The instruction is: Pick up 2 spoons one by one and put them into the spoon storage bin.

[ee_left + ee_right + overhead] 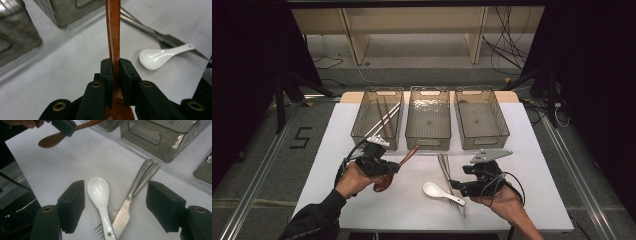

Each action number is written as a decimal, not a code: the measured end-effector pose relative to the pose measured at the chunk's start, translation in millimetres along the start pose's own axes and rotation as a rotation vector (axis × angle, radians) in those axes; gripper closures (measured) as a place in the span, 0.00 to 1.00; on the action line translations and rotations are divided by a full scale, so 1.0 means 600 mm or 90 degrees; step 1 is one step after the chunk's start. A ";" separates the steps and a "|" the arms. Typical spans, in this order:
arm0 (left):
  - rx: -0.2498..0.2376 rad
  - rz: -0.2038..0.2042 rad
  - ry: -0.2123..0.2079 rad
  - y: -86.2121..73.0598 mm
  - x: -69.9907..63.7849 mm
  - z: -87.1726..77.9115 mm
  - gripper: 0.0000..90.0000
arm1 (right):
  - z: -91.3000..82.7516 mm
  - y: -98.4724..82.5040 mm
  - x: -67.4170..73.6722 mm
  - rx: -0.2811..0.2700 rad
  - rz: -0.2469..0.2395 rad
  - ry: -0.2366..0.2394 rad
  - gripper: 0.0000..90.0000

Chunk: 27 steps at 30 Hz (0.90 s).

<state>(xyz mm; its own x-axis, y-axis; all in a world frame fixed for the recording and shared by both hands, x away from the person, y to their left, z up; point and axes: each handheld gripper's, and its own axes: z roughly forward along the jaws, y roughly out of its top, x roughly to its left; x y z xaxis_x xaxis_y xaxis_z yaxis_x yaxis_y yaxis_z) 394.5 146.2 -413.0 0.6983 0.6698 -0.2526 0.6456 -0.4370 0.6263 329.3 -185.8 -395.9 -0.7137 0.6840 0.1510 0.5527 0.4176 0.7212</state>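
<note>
A white table (362,200) carries three grey mesh bins in a row along its far side. The left bin (362,131) holds chopsticks (382,120) lying slantwise; the middle bin (428,135) and the right bin (499,131) stand beside it, each just apart from its neighbour.

Nearer the person, the left gripper (382,167) sits in front of the left bin, held in a hand with a dark sleeve. Its jaws are pressed together on a brown wooden spoon (113,30), pinching the handle just above the bowl; the handle runs up and away toward the middle bin, and the bowl hangs below the jaws, lifted clear of the table.

The right gripper (115,205) hovers low at the near right of the table, its jaws spread wide on either side of a small heap of cutlery without touching it. Between them lie a white ceramic spoon (98,192), bowl pointing away, a steel knife (125,212) crossing beside its handle, and a steel fork (100,230) whose tines peep out beneath the spoon's handle
</note>
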 end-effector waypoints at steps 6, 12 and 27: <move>-0.051 0.002 -0.003 0.039 0.005 -0.007 0.90 | -0.001 0.000 -0.001 -0.004 0.001 0.001 0.36; -0.079 0.010 0.008 0.079 0.008 -0.010 0.90 | -0.003 0.000 -0.002 -0.007 0.006 0.002 0.36; -0.129 -0.024 0.028 0.136 0.042 0.005 0.90 | -0.004 0.000 -0.002 -0.012 0.007 0.003 0.36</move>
<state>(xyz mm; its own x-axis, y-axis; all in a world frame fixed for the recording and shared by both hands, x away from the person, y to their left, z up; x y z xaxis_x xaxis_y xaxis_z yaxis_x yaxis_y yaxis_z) 465.4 125.7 -370.4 0.6582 0.7104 -0.2494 0.5924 -0.2842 0.7538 329.4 -188.0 -394.6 -0.7101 0.6853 0.1616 0.5522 0.3996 0.7317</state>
